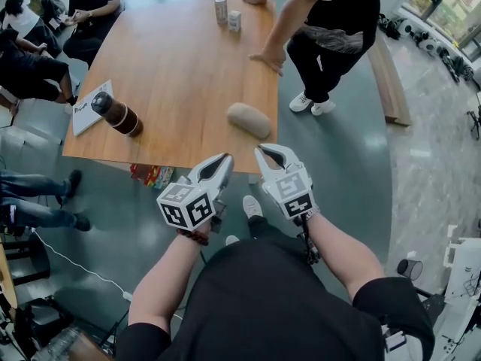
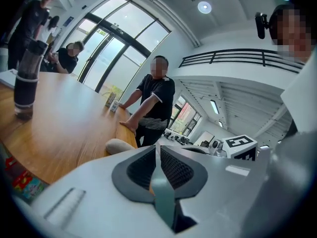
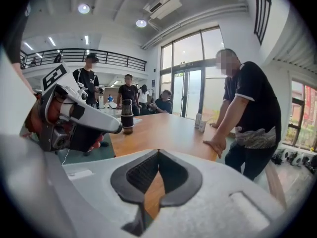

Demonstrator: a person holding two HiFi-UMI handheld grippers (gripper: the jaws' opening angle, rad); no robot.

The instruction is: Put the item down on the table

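A beige oval item [image 1: 249, 119] lies on the wooden table [image 1: 180, 66] near its front right corner, with nothing touching it. Both grippers hover just off the table's front edge, short of the item. My left gripper [image 1: 224, 160] is shut with nothing between its jaws; in the left gripper view its tips [image 2: 157, 148] meet, and the beige item [image 2: 119, 145] shows just beyond them. My right gripper [image 1: 259, 153] is also shut and empty, its tips [image 3: 158, 152] pressed together in the right gripper view.
A dark bottle [image 1: 116, 113] stands on a white sheet [image 1: 90, 107] at the table's left edge. A can [image 1: 220, 10] and a small box [image 1: 234, 20] sit at the far end. A person leans a hand [image 1: 268, 59] on the right edge. People sit at far left.
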